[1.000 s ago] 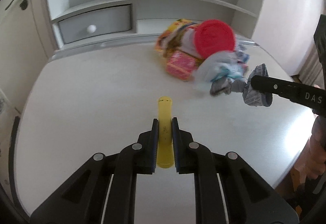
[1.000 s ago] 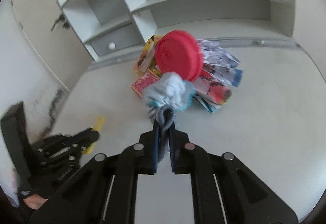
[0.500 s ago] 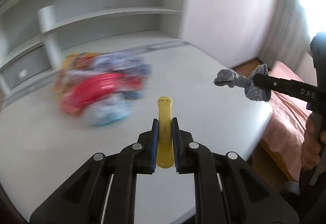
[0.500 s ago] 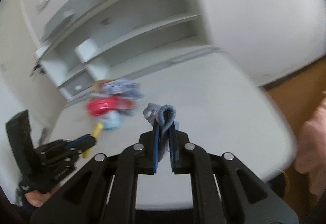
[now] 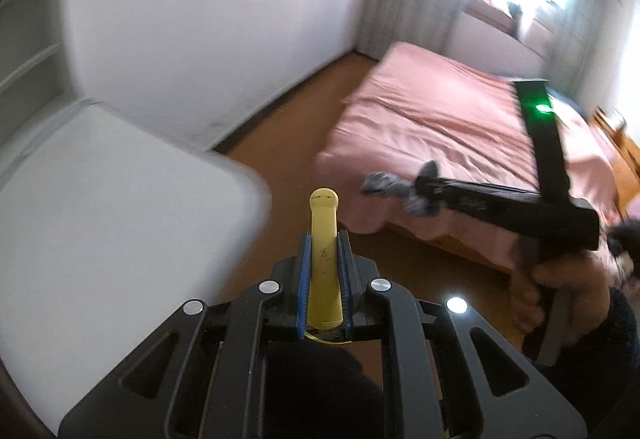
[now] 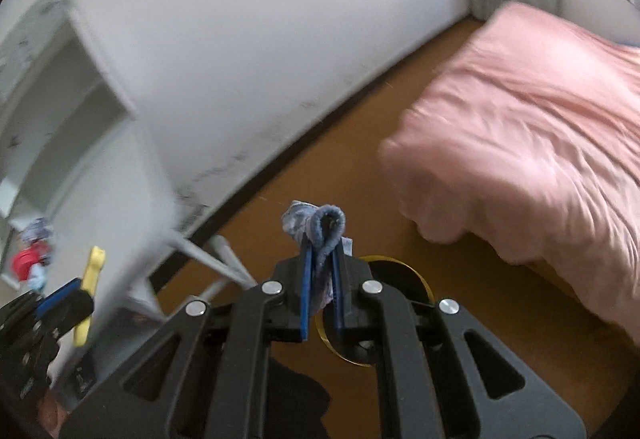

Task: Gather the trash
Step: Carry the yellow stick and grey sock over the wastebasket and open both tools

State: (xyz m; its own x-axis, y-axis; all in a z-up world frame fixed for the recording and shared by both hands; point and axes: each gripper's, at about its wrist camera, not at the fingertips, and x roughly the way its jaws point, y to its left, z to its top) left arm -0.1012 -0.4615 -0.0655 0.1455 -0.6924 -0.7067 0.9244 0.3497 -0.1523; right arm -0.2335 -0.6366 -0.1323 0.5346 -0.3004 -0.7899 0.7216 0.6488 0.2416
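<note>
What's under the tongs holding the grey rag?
Below the right tongs and their grey rag sits a round dark bin with a gold rim on the brown floor. The tongs cover most of it; its contents are hidden.

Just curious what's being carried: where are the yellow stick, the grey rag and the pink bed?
yellow stick [image 5: 323, 235]: left wrist view, its shaft.
grey rag [image 6: 320, 227]: right wrist view, its folded loop.
pink bed [image 6: 540, 127]: right wrist view, its cover.

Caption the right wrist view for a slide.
Right gripper clamps a grey rag above a gold-rimmed bin, pink bed beyond.
</note>
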